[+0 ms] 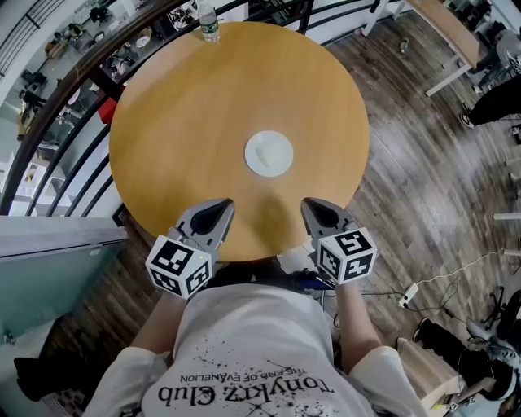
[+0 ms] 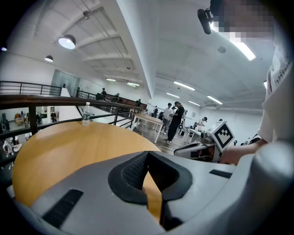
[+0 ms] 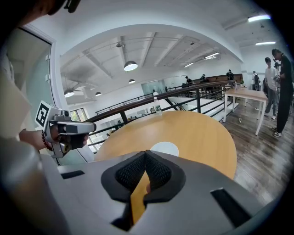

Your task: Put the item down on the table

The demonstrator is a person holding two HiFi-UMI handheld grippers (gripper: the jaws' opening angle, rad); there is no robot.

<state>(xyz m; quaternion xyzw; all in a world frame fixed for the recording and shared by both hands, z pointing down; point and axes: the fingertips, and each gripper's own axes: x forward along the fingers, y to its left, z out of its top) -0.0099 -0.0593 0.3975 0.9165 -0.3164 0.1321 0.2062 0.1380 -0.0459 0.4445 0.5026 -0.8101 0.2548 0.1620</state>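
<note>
Hovering side by side over the near rim of the round wooden bench [image 1: 175, 122], the left gripper [image 1: 218, 210] and the right gripper [image 1: 315, 210] both point toward its middle. The left gripper view shows that gripper's jaws together, their dark ribbed pads meeting at the tips, with nothing between them and only bench wood showing in the gap lower down. The right gripper view shows the same: jaws together and empty. The disc [image 1: 269, 153], white and round, lies flat on the bench ahead of both sets of jaws, roughly midway between their two lines and apart from each. In the right gripper view it sits just beyond the jaw tips. It does not appear in the left gripper view. Far beyond the jaws, at the bench's opposite rim, a clear bottle [image 1: 209, 23] stands upright, close to a dark railing [image 2: 46, 100] that curves round that side. To the right of the jaws, well off the bench, several people [image 2: 176, 120] stand on a dark plank floor [image 1: 423, 163] near a long table.
</note>
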